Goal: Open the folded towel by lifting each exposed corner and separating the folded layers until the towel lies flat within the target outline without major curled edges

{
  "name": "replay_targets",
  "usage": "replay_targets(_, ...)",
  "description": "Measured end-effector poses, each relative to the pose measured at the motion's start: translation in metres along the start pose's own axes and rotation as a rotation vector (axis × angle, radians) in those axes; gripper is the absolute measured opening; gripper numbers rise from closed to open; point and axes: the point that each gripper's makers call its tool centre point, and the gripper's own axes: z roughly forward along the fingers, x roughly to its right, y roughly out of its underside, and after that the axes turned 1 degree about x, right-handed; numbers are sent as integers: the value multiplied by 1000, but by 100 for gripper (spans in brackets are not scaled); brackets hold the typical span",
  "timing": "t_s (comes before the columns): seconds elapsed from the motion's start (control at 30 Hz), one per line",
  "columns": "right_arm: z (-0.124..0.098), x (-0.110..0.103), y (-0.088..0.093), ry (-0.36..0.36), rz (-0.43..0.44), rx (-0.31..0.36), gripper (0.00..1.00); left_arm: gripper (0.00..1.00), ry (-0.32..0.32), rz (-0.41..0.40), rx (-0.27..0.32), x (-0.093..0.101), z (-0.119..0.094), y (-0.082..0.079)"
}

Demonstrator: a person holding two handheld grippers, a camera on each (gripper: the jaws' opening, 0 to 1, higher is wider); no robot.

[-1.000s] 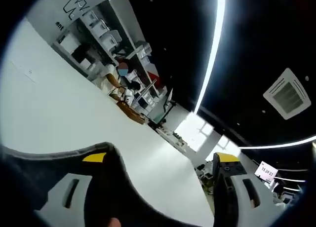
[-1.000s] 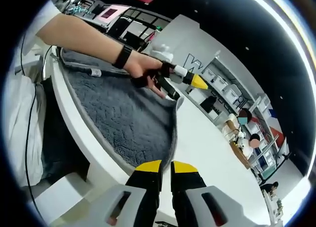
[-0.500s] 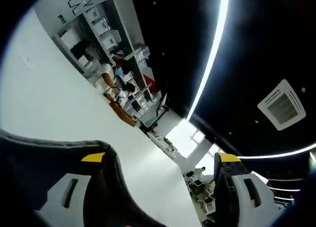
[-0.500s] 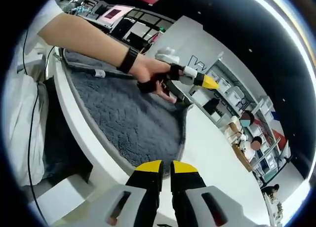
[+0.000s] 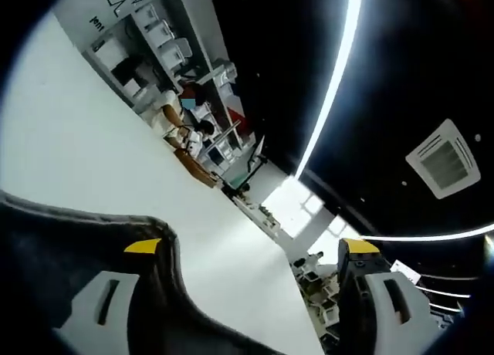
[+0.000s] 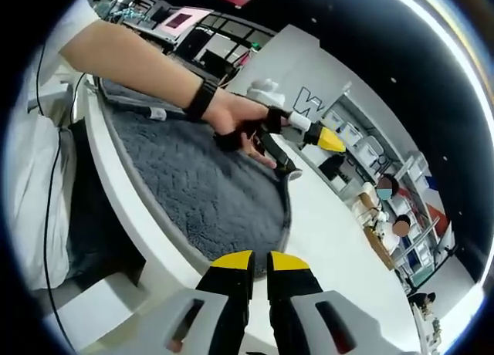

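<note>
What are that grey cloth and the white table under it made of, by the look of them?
The towel looks like a soft, plush fabric, perhaps microfibre or terry: its dark grey surface is fuzzy and matte, with a stitched, paler border. The table looks like a smooth, white, hard top, perhaps laminate or painted board; the pictures cannot settle which.

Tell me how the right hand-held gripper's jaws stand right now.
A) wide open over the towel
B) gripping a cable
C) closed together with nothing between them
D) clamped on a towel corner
C: in the right gripper view the right hand-held gripper has its yellow-tipped jaws pressed together with nothing between them, poised at the white table's edge just short of the grey towel.
</note>
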Motion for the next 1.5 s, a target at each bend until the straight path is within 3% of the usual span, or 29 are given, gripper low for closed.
replay_targets(0.07, 1, 0, 1, 1, -1, -3, 0, 78, 40, 36, -67, 3, 3, 5)
replay_targets(0.13, 1, 0, 1, 2, -1, -3, 0, 82, 26, 45, -113, 4, -3, 11)
replay_targets(0.17, 2, -1, 1, -2, -4, -1, 0, 85, 64, 89, -64, 14, -6, 5)
replay_targets(0.27, 1, 0, -1, 0, -4, 5, 0, 86, 81, 74, -35, 17, -7, -1)
replay_targets(0.33, 2, 1, -1, 2, 0, 6, 1, 91, 74, 106, 43, 19, -10, -11)
replay_targets(0.37, 2, 1, 1, 2, -2, -2, 1, 95, 63, 143, 140, 24, -16, -18)
replay_targets(0.4, 2, 0, 1, -1, -8, -4, 1, 96, 62, 134, 136, 24, -16, -17)
replay_targets(0.53, 3, 0, -1, -1, -8, 5, 1, 96, 62, 83, 14, 24, -12, 2)
replay_targets(0.63, 3, 1, -1, 2, -6, 8, 1, 94, 67, 129, 14, 26, -16, 8)
replay_targets(0.73, 2, 2, -2, 7, -11, 11, 1, 91, 87, 75, -9, 30, -17, 16)
replay_targets(0.97, 9, -4, -14, -36, 35, 110, 1, 91, 72, 90, -13, 27, -11, 18)
replay_targets(1.5, 13, -10, -1, -80, 75, 70, 1, 92, 35, 51, -17, 6, 4, 18)
